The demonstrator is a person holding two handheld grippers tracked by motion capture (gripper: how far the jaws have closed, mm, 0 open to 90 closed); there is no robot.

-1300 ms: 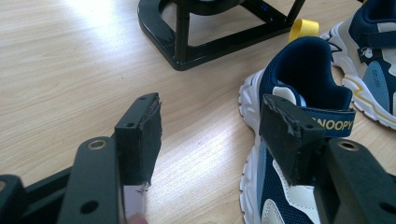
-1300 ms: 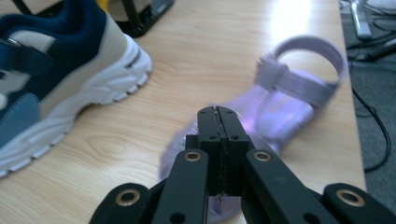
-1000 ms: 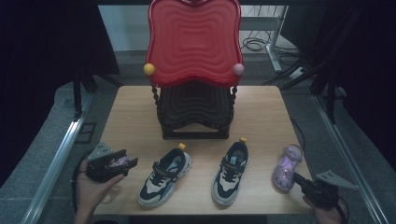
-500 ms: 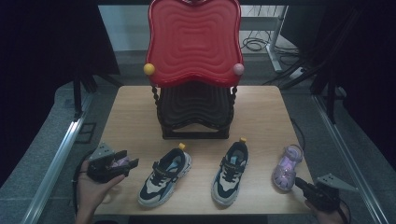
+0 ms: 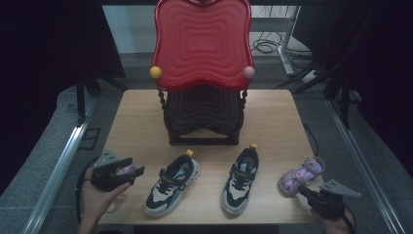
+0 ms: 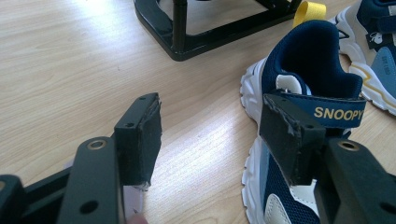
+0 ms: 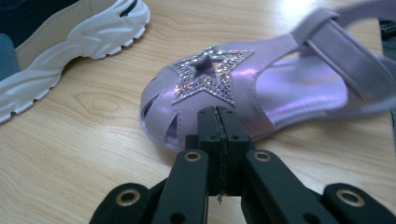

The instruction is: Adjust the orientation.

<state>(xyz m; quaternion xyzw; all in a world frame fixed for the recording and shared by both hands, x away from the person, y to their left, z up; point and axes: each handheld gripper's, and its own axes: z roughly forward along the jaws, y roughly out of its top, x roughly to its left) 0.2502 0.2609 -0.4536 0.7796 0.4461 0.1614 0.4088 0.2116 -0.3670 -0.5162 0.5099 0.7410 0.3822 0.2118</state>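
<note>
A: High view first, from the left: your left gripper sits at the desk's near-left corner, lying level, jaws apart with nothing between them. A pale purple thing shows against it there; I cannot tell what it is.

B: And beside it?

A: Two sneakers along the near edge. The left sneaker is navy and cream with a white sole and a yellow heel tab; in your left gripper view its strap reads SNOOPY, and it lies just beyond the jaw on that view's right. The right sneaker matches it and stands near the middle of the near edge.

B: The sandal?

A: The purple sandal rests at the near-right corner, toe toward you, heel strap toward the far edge. In your right gripper view it is glossy lilac with a rhinestone star on the toe and cut-out slots beside it.

B: My right gripper?

A: Your right gripper is at the near-right corner, fingers pressed together with nothing between them, tips just at the sandal's toe; whether they touch I cannot tell.

B: Behind all that?

A: A black stand with a red wavy top, near the far edge.
</note>
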